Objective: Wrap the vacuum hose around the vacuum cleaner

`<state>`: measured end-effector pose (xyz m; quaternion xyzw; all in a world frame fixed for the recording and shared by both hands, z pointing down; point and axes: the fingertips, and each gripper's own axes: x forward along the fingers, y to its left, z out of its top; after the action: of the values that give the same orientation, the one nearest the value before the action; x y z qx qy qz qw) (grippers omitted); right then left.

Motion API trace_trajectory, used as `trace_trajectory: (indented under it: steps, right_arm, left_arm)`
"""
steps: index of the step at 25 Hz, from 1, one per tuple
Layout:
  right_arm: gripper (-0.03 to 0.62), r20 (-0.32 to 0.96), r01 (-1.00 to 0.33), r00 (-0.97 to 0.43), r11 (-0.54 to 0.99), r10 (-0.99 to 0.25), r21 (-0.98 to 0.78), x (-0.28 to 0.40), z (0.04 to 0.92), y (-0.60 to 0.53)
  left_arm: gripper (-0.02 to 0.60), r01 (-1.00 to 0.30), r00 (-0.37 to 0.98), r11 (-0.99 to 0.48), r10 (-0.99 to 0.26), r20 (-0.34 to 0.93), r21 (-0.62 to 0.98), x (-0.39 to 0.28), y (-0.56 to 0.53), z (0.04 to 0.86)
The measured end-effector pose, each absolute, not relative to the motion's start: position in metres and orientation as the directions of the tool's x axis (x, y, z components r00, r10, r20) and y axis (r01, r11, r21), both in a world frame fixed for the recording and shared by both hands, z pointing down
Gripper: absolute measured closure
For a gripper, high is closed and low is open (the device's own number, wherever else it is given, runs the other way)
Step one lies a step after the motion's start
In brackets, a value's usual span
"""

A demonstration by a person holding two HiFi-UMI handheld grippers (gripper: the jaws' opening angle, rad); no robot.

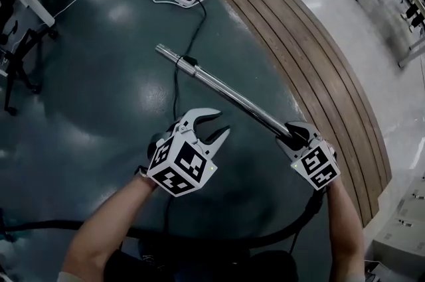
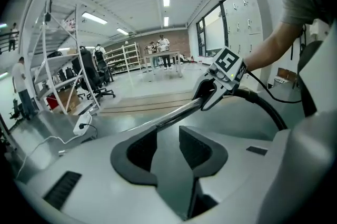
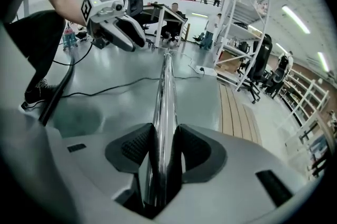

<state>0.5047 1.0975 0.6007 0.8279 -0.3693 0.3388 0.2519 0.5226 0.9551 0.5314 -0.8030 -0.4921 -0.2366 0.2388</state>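
My right gripper (image 1: 291, 135) has its jaws clamped on the chrome wand (image 1: 226, 91); left gripper (image 1: 216, 127) jaws apart, empty. Wrapping looks unstarted; next, gather the black hose (image 2: 266, 105)

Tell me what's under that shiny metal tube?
Dark green floor and a black cable crossing beneath the metal tube. Its near end is covered by the right gripper clamping it.

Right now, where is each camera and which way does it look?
Head view: on the person's head, facing down at the floor; forearms, left gripper, right gripper show.
Left gripper view: on that gripper, facing along its open, empty jaws; right forearm shows.
Right gripper view: on that gripper, facing along jaws shut on the chrome vacuum tube; left forearm shows.
Shared: all show that tube.
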Motion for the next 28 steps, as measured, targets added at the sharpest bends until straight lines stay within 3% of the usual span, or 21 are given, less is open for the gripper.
trace_trajectory:
  steps: [7, 16, 28]
  right_arm:
    - [0.425, 0.733, -0.879, 0.439, -0.419, -0.52, 0.229, 0.517, 0.556, 1.03]
    - [0.425, 0.765, -0.969, 0.236, -0.083, -0.6, 0.234, 0.508, 0.519, 0.914]
    - [0.425, 0.776, -0.915, -0.04, 0.335, -0.63, 0.224, 0.466, 0.512, 0.771]
  left_arm:
    - [0.316, 0.897, 0.441, -0.329, 0.636, 0.634, -0.294, 0.539, 0.927, 0.497]
    - [0.308, 0.934, 0.352, -0.238, 0.467, 0.811, -0.268, 0.512, 0.836, 0.503]
    - [0.308, 0.892, 0.317, -0.425, 0.351, 0.881, -0.152, 0.446, 0.713, 0.533]
